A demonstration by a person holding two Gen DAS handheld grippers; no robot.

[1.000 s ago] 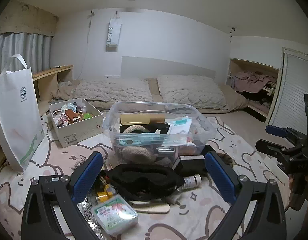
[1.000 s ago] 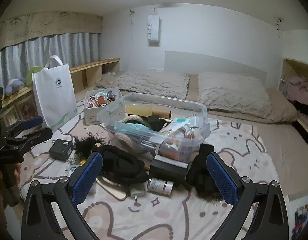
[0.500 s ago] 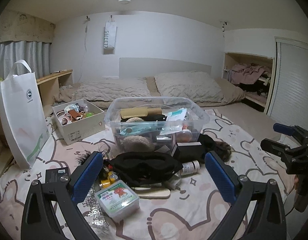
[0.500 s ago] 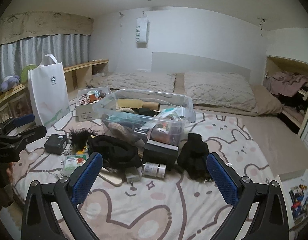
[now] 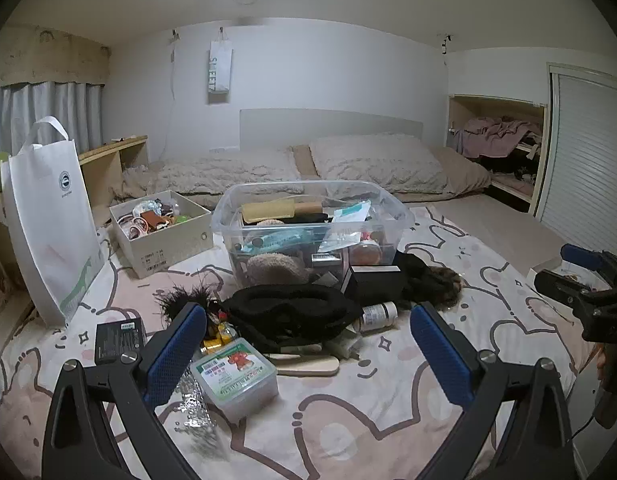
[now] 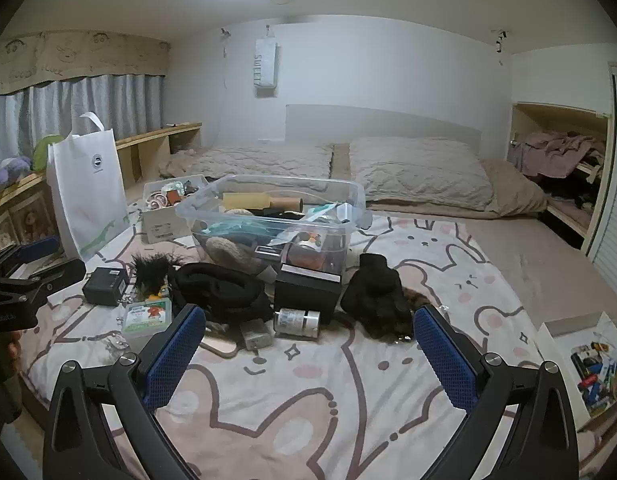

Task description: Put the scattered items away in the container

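A clear plastic bin [image 5: 308, 220] [image 6: 268, 216], part full, stands on a pink bunny-print blanket [image 5: 368, 420]. Scattered in front of it lie a black fabric heap [image 5: 292, 312] [image 6: 220, 288], a black box [image 5: 374, 282] [image 6: 308, 290], a small jar on its side [image 5: 378, 314] [image 6: 298, 320], a green-lidded case [image 5: 234, 374] [image 6: 148, 314], a black feathery piece [image 5: 184, 300], a dark device [image 5: 118, 338] [image 6: 106, 280], a wooden paddle [image 5: 308, 364] and dark clothing [image 6: 374, 292]. My left gripper [image 5: 308, 356] is open above the near clutter. My right gripper [image 6: 308, 356] is open, empty, nearer than the jar.
A white tote bag [image 5: 54, 220] stands at the left. A cardboard box [image 5: 164, 228] of small items sits left of the bin. Pillows [image 5: 380, 164] lie behind. An open carton [image 6: 588, 364] of small things sits off the blanket's right edge. Bare blanket lies in front.
Both grippers have pulled back and risen away from the bin, so the clutter looks smaller and more blanket shows. Both stay open and empty.
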